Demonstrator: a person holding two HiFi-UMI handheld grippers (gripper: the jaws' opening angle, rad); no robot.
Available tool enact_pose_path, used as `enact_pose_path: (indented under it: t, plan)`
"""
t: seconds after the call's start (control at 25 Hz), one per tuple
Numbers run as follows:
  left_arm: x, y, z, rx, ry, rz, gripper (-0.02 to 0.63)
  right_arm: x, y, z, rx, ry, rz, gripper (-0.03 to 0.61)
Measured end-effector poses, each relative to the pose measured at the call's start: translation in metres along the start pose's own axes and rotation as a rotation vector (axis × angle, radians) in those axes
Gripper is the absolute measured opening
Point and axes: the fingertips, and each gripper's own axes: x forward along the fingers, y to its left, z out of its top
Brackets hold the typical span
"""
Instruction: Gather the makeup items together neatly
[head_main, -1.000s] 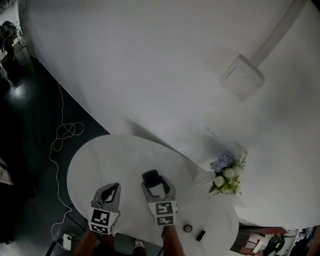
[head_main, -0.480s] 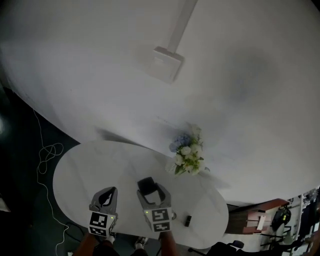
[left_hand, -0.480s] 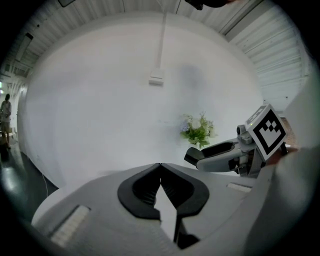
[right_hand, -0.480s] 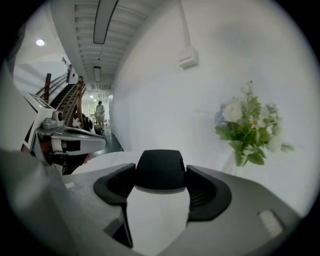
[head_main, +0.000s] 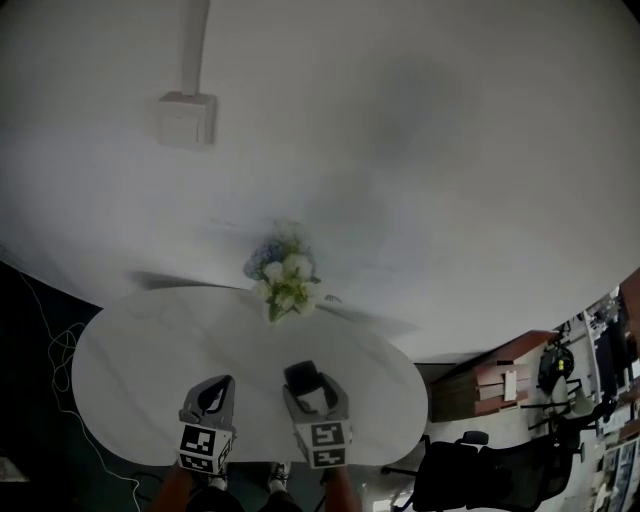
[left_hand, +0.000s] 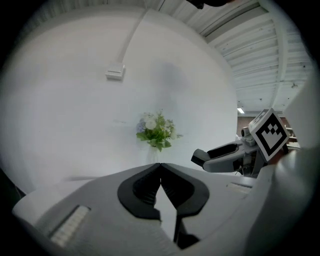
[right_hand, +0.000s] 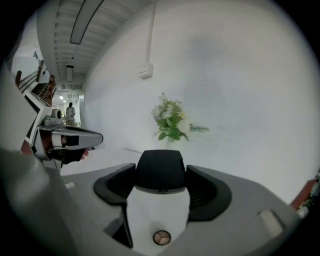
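Right tongs (head_main: 305, 378) clamp a black-capped makeup item (right_hand: 160, 167) at their tips above the counter (head_main: 150, 350), near its edge; 1 jolt could drop it. Left tongs (left_hand: 160, 167) pinched together, empty. Flowers (head_main: 283, 280) ahead could topple.

A round white tabletop (head_main: 140, 345) stood against a plain white wall (head_main: 420, 150), with a bouquet of pale flowers (head_main: 285, 280) at its far edge. Above and left of the bouquet a white box (head_main: 186, 118) sat on the wall, a conduit (head_main: 193, 40) rising from it. Left of the bouquet lay dark floor (head_main: 25, 400) with a loose white cable (head_main: 62, 345). To its lower right were a black office chair (head_main: 455, 475) and a wooden cabinet (head_main: 495, 385).
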Motion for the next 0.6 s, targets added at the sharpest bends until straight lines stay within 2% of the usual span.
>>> enact_pose_path:
  t: [0.36,0.6]
  plan:
    - [0.046,-0.102,-0.004,0.046,0.034,-0.165,0.011,-0.067,-0.101,-0.060,0.103,0.040,-0.186,0.321]
    - [0.070,-0.156,-0.016,0.066,0.066,-0.239,0.011,-0.095,-0.147,-0.100,0.157,0.072,-0.260,0.321]
